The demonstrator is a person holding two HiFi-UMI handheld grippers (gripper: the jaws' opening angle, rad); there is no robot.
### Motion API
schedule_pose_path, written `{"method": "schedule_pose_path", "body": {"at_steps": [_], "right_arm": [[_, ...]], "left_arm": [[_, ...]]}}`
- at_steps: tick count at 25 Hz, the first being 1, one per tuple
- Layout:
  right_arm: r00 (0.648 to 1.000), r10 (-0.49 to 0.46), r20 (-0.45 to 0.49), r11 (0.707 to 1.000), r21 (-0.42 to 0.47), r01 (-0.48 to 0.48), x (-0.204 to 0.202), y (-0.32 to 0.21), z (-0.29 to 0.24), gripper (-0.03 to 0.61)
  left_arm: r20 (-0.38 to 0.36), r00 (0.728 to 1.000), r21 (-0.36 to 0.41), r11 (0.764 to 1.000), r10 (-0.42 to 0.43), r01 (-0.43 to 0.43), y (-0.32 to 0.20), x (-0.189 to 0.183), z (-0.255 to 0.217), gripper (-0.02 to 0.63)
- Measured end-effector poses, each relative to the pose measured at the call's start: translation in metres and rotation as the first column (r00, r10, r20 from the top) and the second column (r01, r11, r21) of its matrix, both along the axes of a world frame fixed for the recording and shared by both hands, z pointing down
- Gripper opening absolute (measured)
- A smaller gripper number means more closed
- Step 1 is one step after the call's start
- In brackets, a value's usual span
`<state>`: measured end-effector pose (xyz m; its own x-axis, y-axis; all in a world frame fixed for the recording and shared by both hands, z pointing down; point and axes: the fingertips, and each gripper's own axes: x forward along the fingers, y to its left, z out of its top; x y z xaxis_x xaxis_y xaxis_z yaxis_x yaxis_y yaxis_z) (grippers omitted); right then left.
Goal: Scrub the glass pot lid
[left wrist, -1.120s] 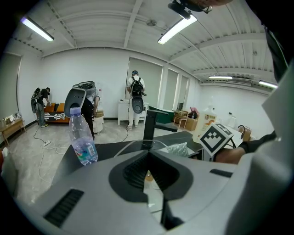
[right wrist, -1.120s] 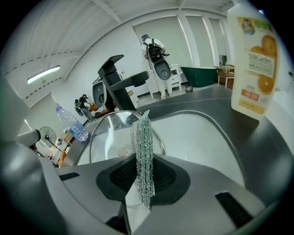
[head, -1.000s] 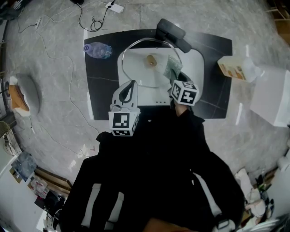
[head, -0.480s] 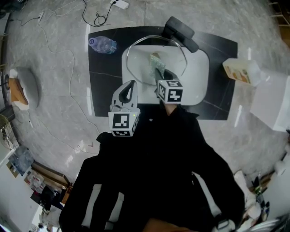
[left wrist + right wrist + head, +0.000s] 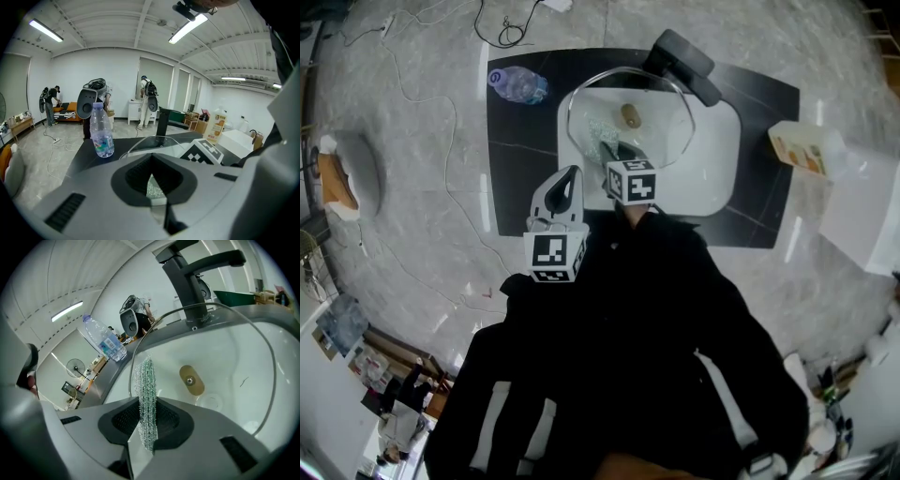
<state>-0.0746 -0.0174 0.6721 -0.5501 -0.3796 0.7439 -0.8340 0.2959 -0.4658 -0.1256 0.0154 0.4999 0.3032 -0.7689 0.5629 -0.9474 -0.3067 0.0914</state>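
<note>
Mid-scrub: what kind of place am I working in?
Probably a lab or test hall, not a home kitchen: the sink sits in a black table, loose cables cross the floor, and people with gear stand beyond.

Glossy glass lid [image 5: 664, 114] — glittery mesh scrubber [image 5: 148, 394]

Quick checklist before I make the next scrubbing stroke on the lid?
1. Grip of right tool on mesh scourer: ok, jaws shut on it.
2. Hold of left tool on glass pot lid: ok, shut on its rim.
3. Lid above sink: ok.
4. Scourer touching the glass: cannot tell.
5. Path clear of water bottle: ok, it stands left of the sink.
</note>
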Motion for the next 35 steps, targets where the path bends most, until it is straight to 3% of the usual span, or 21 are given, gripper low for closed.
{"method": "schedule_pose_path", "body": {"at_steps": [7,35], "right_arm": [[0.999,0.04,0.008,0.996,-0.074,-0.039,-0.011,0.004,0.025,0.069],[0.992,0.038,-0.12,0.993,-0.11,-0.051,0.004,0.005,0.054,0.069]], "left_arm": [[-0.003,1.0,-0.004,1.0,-0.013,0.013,0.001,-0.005,0.001,0.003],[0.006,1.0,-0.007,1.0,-0.002,0.002,-0.001,-0.007,0.002,0.003]]}}
